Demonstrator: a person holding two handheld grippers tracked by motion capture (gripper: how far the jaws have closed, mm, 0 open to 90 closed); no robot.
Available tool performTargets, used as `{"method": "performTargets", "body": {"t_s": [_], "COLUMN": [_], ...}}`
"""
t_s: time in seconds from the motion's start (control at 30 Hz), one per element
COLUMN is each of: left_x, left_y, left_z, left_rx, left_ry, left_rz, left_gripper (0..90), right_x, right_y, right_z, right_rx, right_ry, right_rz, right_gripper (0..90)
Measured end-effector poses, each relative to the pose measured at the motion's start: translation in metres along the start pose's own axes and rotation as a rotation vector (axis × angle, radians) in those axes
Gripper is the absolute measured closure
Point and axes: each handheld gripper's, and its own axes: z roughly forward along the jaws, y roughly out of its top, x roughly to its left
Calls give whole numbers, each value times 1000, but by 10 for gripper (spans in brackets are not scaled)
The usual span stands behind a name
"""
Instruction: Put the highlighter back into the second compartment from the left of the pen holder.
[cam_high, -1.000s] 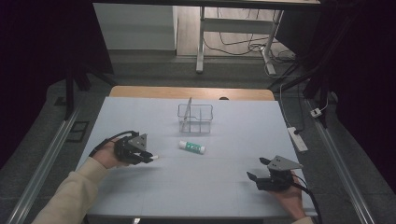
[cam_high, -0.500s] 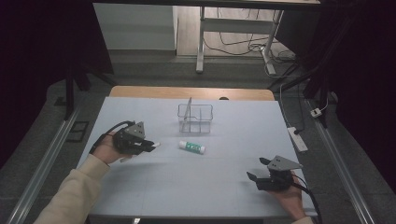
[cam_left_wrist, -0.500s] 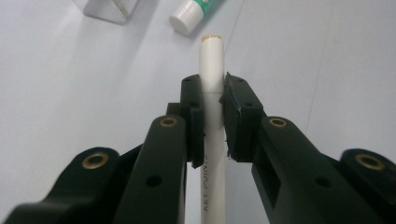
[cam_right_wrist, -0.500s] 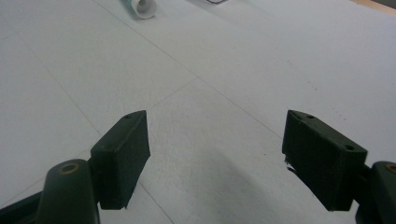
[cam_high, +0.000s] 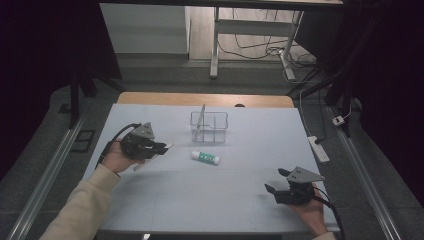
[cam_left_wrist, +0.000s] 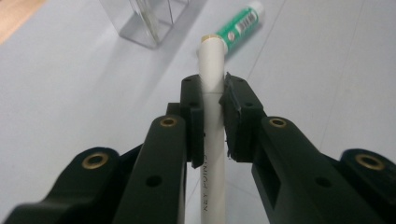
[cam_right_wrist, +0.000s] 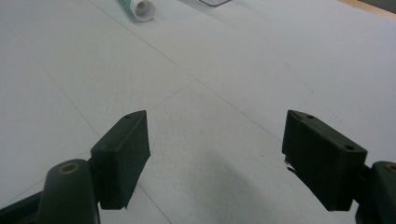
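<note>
**On the bench: one pen in the claw, one tube lying loose, organiser holding nothing**

On the pale bench (cam_high: 150, 200) the work looked barely under way. The clear plastic organiser (cam_high: 209, 127) stood toward the far edge, upright, and its compartments appeared to hold nothing as far as the high view showed. My reading was that loose items were bound for it, and none had arrived.

The left claw (cam_left_wrist: 212, 88) was clamped on a white pen (cam_left_wrist: 211, 70), held lengthwise between the pads with its tan tip pointing out ahead, roughly toward the organiser. In the high view that left claw (cam_high: 159, 147) sat above the bench's left side, near the organiser but well short of it. So: pick-up done, delivery left.

The right claw (cam_right_wrist: 215, 135) had its jaws wide apart with nothing between them, low over bare bench at the near right, well away from everything.

A green-and-white tube (cam_high: 205, 157) lay on its side just in front of the organiser, untouched and left to collect.

Writing: the pen barrel carried printed letters, read as "KEY POINTS". The tube's label showed a barcode-like block in the left gripper view (cam_left_wrist: 237, 23); its text was too small to read.
</note>
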Motion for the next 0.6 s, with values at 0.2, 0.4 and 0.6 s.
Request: {"method": "performTargets", "body": {"t_s": [0.2, 0.4, 0.6], "left_x": [2, 1, 1], "left_y": [2, 5, 8], "left_z": [-4, -7, -9], "left_rx": [-57, -92, -147], "left_ry": [34, 69, 86], "left_rz": [-38, -43, -63], "left_gripper": [785, 785, 785], "right_x": [0, 0, 0], "right_y": [0, 0, 1], "right_z": [0, 0, -1], "right_rx": [-1, -2, -2], "right_ry": [-1, 0, -1], "right_rz": [1, 2, 1], "right_gripper": [231, 231, 232]}}
